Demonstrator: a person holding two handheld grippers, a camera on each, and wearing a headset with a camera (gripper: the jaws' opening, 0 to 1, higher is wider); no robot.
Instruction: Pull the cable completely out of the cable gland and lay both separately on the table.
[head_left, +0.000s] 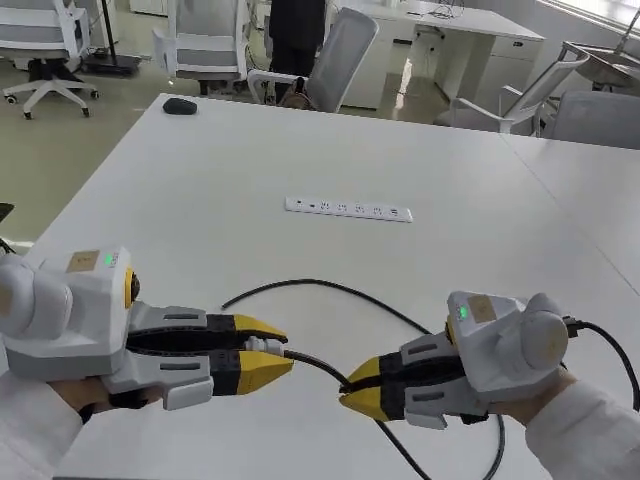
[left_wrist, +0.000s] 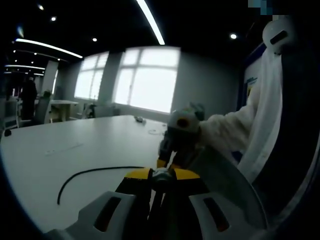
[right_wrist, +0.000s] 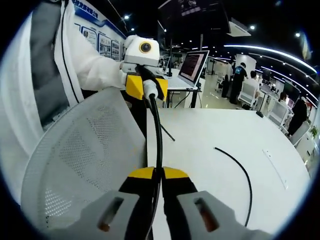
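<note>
Above the white bench (head_left: 250, 150), the left gripper (head_left: 282, 346) fingers are clenching the cable gland (head_left: 258, 345); the right gripper (head_left: 347, 391) fingers are clamping the black cable (head_left: 330, 287), which is trailing across the bench.

Head view: looking forward and down across wide white rectangular table (head_left: 300, 150); white-bodied, yellow-tipped left gripper (head_left: 287, 346) and matching right gripper (head_left: 345, 393) sitting close under lens, at bottom.
Left gripper view: riding low behind own jaws, facing right gripper (left_wrist: 162, 161) at close range.
Right gripper view: pointing opposite way, facing left gripper (right_wrist: 145, 89).
All views sharing tabletop and thin black cable (head_left: 330, 292) running from small grey-white cable gland (right_wrist: 150, 90) toward right jaws.
</note>
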